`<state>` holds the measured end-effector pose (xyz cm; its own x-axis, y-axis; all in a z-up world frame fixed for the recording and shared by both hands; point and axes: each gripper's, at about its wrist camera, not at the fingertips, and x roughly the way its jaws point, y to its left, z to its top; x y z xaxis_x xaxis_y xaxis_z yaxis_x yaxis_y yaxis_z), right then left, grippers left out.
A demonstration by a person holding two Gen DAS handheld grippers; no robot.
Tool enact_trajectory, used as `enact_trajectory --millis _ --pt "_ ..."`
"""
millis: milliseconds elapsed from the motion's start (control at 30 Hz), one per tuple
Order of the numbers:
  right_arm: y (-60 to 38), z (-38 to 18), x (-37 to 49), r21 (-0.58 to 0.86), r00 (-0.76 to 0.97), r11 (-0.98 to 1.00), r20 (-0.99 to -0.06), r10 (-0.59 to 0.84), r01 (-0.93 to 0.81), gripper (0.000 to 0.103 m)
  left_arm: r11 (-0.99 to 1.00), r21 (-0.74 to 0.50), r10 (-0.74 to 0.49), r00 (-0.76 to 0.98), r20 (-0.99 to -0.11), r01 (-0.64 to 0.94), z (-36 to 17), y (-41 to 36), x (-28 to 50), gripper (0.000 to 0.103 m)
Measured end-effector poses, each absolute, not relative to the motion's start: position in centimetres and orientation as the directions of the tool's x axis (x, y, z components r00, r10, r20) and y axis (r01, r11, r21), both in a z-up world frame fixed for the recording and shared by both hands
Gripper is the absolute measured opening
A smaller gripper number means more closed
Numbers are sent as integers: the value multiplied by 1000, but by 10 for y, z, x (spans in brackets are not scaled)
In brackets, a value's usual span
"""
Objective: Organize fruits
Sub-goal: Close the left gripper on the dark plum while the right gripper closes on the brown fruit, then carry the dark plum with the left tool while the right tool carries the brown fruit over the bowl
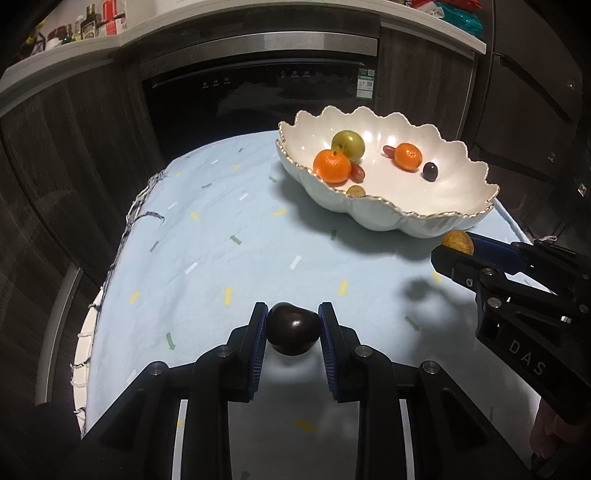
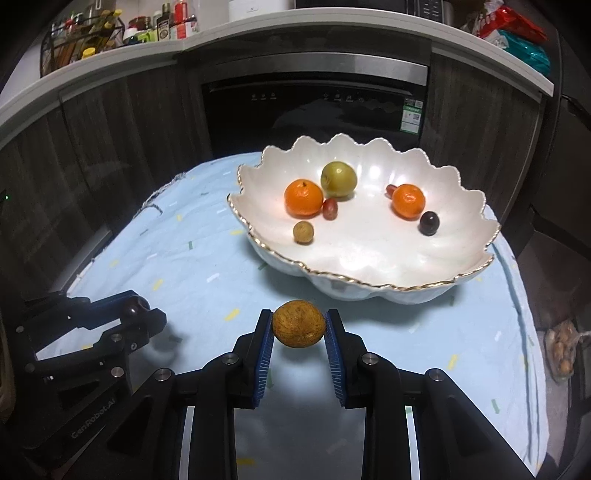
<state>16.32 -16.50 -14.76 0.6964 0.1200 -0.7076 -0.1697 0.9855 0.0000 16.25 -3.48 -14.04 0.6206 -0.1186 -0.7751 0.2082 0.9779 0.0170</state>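
The white scalloped bowl (image 2: pixel 461 221) contains two oranges (image 2: pixel 303 197), one green apple (image 2: pixel 338 179), two red grapes (image 2: pixel 330 209), one dark grape (image 2: pixel 429 222) and one brown longan (image 2: pixel 303 232). Outside the bowl, in front of it, there are two more fruits: one dark plum (image 1: pixel 293 328) and one brown longan-like fruit (image 2: pixel 298 328).

In the left wrist view the bowl (image 1: pixel 384 218) rim hides most of a small brown fruit (image 1: pixel 356 191), and an orange (image 1: pixel 407 156) covers most of a red fruit (image 1: pixel 388 150). The right tongs (image 1: pixel 448 248) run off the right edge. Shelf bottles (image 2: pixel 162 24) are too small to read.
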Motion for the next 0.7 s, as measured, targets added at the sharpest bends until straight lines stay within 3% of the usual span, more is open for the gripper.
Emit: enact_trajectory --millis 700 --pt "-210 -112 162 19 743 997 -666 67 -74 29 963 32 -155 643 -750 269 -107 -79 180 28"
